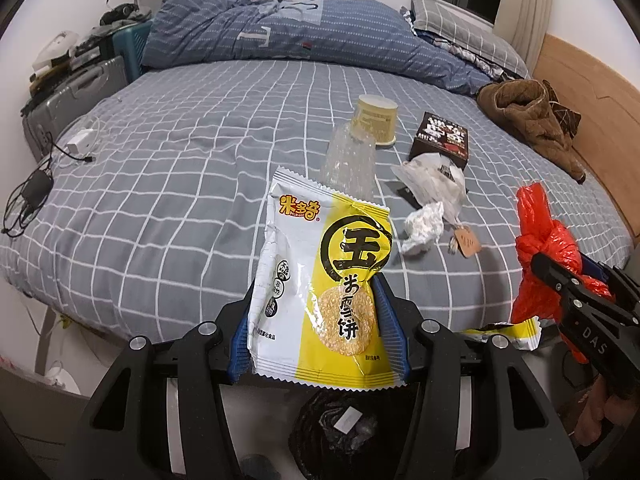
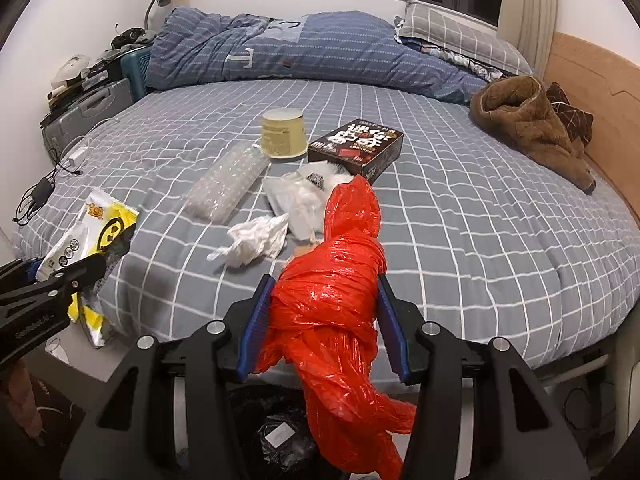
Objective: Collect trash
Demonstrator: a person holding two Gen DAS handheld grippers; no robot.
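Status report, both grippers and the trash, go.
Left gripper shut on yellow snack wrapper. Right gripper shut on knotted red plastic bag. Black trash bag below both. Crumpled tissue, plastic bottle, paper cup, chocolate box left on bed.

Pretty clearly someone's bedroom at home: a big bed (image 2: 460,216) is wearing a grey checked sheet, a rumpled blue duvet (image 2: 304,56) is lying bunched at the far side, a pillow (image 2: 460,38) is sitting by the wooden headboard (image 2: 592,92), and a desk lamp (image 2: 158,0) is poking up over a cluttered suitcase (image 2: 88,110).
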